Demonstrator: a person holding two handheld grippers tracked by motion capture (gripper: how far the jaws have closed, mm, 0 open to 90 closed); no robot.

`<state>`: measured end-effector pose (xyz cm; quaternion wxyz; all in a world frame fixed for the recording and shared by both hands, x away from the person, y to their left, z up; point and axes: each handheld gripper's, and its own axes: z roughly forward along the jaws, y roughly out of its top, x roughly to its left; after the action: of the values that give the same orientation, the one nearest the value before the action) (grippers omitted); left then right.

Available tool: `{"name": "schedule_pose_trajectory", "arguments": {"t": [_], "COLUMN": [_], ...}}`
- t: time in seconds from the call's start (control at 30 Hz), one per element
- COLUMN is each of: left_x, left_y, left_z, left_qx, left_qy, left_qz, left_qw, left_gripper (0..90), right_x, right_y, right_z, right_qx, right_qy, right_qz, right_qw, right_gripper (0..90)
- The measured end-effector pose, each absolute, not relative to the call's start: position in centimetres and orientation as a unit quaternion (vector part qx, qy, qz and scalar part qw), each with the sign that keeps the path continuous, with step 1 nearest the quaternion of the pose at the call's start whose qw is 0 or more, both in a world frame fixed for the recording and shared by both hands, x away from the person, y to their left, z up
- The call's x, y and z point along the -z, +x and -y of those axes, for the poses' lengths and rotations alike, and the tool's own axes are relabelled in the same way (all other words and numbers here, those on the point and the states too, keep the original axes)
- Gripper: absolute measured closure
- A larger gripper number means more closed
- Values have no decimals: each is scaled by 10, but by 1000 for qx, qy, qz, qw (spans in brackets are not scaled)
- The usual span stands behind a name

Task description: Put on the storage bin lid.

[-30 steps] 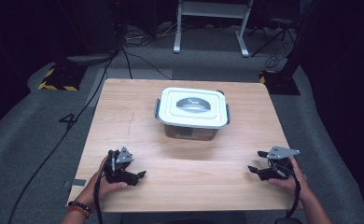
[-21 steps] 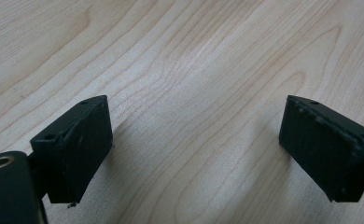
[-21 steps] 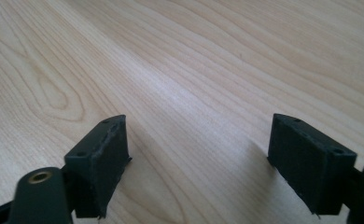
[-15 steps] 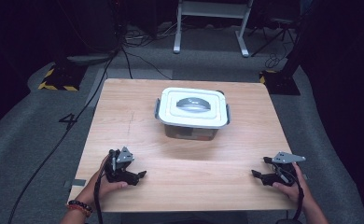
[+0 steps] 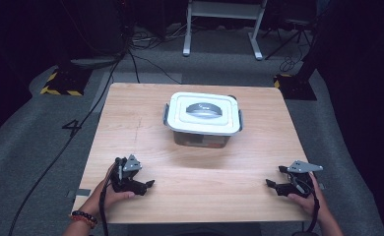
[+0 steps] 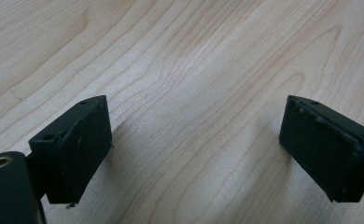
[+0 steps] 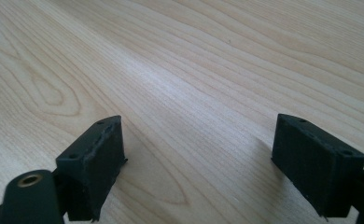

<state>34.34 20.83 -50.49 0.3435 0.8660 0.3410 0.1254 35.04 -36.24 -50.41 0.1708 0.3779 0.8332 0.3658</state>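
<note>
Dark room, cables across the grey floor, light-wood desk (image 5: pixel 145 137) in the middle. White lidded container (image 5: pixel 203 118) sits at the centre toward the far edge, grey handle flat on the lid, side latches down. Still sealed, untouched.

Left tool (image 5: pixel 148 184) rests at the near-left corner, same spot as a second ago. Its jaws have just been opening a little; left gripper view shows the left tool (image 6: pixel 194 154) released, bare wood between the pads. Right tool (image 5: pixel 269 183) has dropped back toward the near-right edge and sits lower than a second ago. Right gripper view shows the right tool (image 7: pixel 199 163) also released, nothing held.

Both well apart from the container. Reads as start pose, not approach: reach for the latches hasn't begun, all the work is ahead.
</note>
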Motion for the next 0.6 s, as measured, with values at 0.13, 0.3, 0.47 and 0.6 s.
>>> {"name": "schedule_pose_trajectory", "arguments": {"t": [0.13, 0.3, 0.47, 0.6], "left_x": [505, 505, 505, 505], "left_y": [343, 343, 343, 343], "left_z": [-208, -208, -208, -208], "left_qx": [-128, -126, -127, -128], "left_qy": [866, 865, 866, 866], "left_qz": [-341, -344, -341, -341], "left_qw": [343, 344, 343, 343], "left_gripper": [98, 98, 96, 95], "right_x": [504, 504, 504, 504], "right_y": [350, 351, 350, 350], "right_z": [362, 362, 362, 362], "right_qx": [-366, -366, -366, -366], "right_qy": [378, 378, 378, 378], "right_qz": [-833, -833, -833, -833], "right_qw": [171, 171, 171, 171], "right_gripper": [171, 171, 171, 172]}}
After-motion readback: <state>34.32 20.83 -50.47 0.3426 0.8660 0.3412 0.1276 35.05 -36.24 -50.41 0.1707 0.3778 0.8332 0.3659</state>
